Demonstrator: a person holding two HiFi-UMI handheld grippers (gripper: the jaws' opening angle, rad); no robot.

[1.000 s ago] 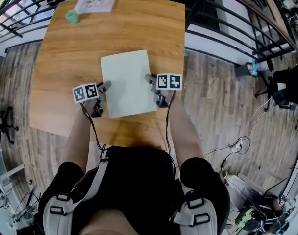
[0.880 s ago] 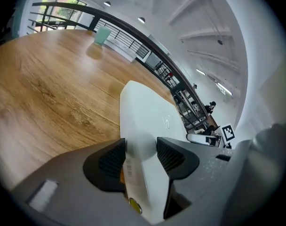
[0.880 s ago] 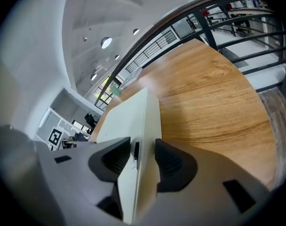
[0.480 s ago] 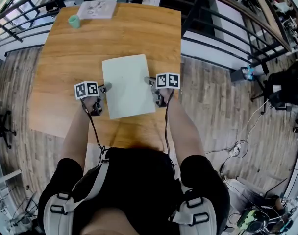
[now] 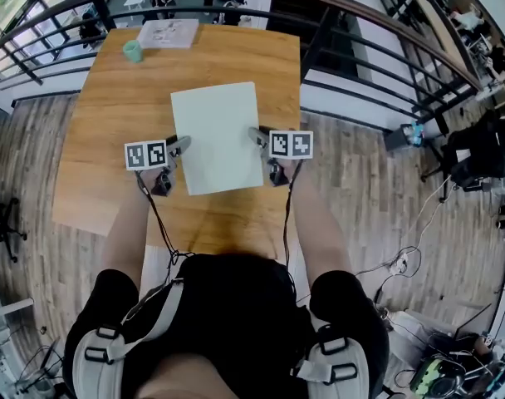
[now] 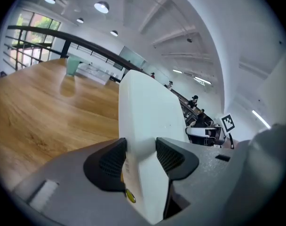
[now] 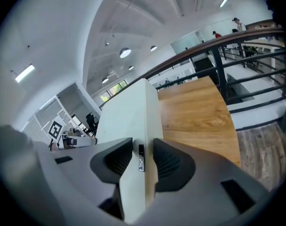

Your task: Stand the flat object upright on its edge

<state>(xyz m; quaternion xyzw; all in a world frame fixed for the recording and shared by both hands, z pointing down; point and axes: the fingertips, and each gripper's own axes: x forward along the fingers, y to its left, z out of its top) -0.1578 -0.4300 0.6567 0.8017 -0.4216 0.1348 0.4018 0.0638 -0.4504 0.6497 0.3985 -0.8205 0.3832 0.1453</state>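
White panel sits pinched between left gripper and right gripper fingers.

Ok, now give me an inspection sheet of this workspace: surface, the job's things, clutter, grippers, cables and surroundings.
Surface: wooden table, plain top.
Job's things: white flat board, gripped at its left and right edges, broad face towards the head view, not upright yet.
Clutter: green cup and printed sheet near the table's far edge.
Grippers: left gripper and right gripper are each shut on the board. Both pairs of jaws have just been closing with the board between them.
Cables: gripper cables run back to the person. Loose floor cables lie at the right.
Surroundings: black railing and plank floor.
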